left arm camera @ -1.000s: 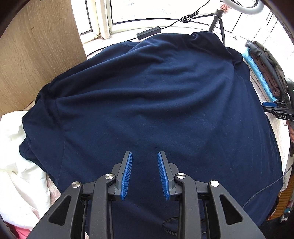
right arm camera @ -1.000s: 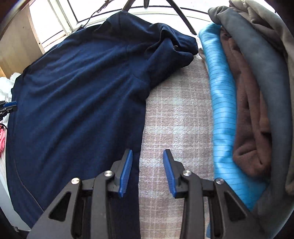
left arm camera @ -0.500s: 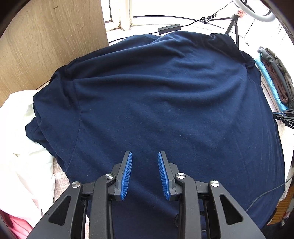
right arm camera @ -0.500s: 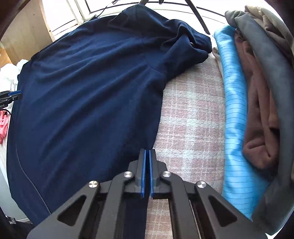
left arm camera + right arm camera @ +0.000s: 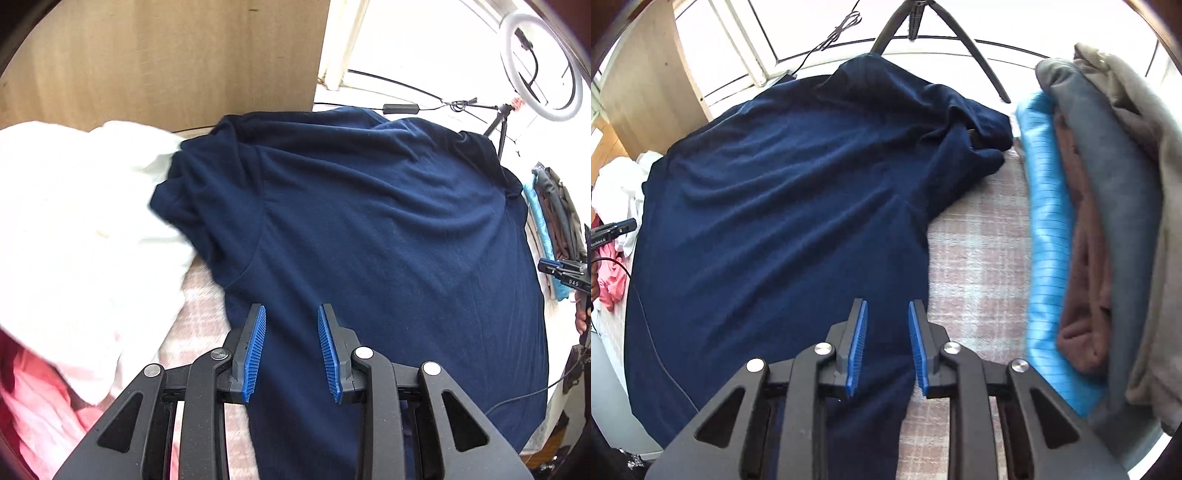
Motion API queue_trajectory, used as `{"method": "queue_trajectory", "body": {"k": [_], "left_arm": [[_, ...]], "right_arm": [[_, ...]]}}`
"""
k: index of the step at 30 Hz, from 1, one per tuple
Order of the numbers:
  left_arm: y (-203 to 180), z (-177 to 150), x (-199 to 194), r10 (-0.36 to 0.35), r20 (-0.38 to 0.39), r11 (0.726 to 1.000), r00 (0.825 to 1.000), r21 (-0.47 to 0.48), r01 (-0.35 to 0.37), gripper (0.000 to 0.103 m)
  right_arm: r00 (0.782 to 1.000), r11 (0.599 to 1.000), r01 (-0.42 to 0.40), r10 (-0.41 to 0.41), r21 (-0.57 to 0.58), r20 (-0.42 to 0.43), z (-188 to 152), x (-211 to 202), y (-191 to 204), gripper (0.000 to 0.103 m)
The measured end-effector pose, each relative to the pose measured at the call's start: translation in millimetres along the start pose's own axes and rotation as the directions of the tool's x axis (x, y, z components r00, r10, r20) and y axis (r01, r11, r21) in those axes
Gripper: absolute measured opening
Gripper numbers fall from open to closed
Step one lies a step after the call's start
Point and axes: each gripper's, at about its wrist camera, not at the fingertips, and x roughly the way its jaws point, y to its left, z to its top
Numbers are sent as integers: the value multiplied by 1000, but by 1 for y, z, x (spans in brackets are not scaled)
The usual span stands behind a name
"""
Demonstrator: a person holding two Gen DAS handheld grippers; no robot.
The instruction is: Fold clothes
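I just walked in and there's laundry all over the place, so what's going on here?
A person is folding clothes with a hand-held gripper in each hand. A navy shirt lies spread out on a plaid blanket, not yet folded. The left hand-held gripper is open above the shirt's left side, and the right hand-held gripper is open over its right edge. Neither holds any cloth. A stack of folded clothes sits to the right, and a loose white garment to the left.

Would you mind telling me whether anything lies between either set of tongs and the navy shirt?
Nothing visible does. The left tongs and right tongs both hang open directly over the navy shirt. The white cloth and the folded stack lie off to its sides.
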Motion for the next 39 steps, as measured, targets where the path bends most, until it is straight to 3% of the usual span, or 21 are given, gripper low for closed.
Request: {"method": "queue_trajectory", "body": {"k": [3,8,12,14,19,23,24,26,31,33,38,39], "left_arm": [[25,-27,-30,11,18,997,1000,-71,-9,28],[56,-135,-81,6,-52,978,999,-210,-17,35],[45,-223,-76,-23,-167,969,986,-245,-18,35],[34,-252,-68,-66,-195,966,979,-258,14,35],[13,-270,-57,-96,-172,980,980,-190,63,35],[6,-270,-47,-86,-156,987,984,-150,62,35],[4,-269,-45,-90,-149,987,985,-148,68,30],[-2,-267,-40,-96,-146,986,985,-149,75,0],[1,-274,-44,-52,-135,987,989,-156,30,2],[10,-280,-46,-50,-137,983,989,-185,24,2],[13,-277,-48,-40,-129,988,991,-152,20,6],[18,-275,-54,-42,-116,986,992,-168,22,12]], "right_arm": [[1000,1000,-26,27,-7,11,-6,-1,2,23],[999,999,-44,44,-25,14,-14,-13,-8,25],[998,998,-64,64,3,-7,-49,-29,0,27],[997,997,-74,75,19,-17,-67,-37,5,27],[994,993,-99,102,58,-42,-112,-57,16,34],[994,995,-91,93,47,-51,-138,-65,34,34],[995,996,-81,83,32,-50,-142,-64,40,34],[998,999,-41,41,3,-41,-146,-61,53,34],[996,997,74,-75,-24,-53,-150,-31,60,38],[982,987,157,-160,-28,-104,-155,-12,55,38],[982,986,159,-153,46,-111,-156,-20,39,43],[984,987,156,-151,47,-97,-154,-30,40,43]]}}
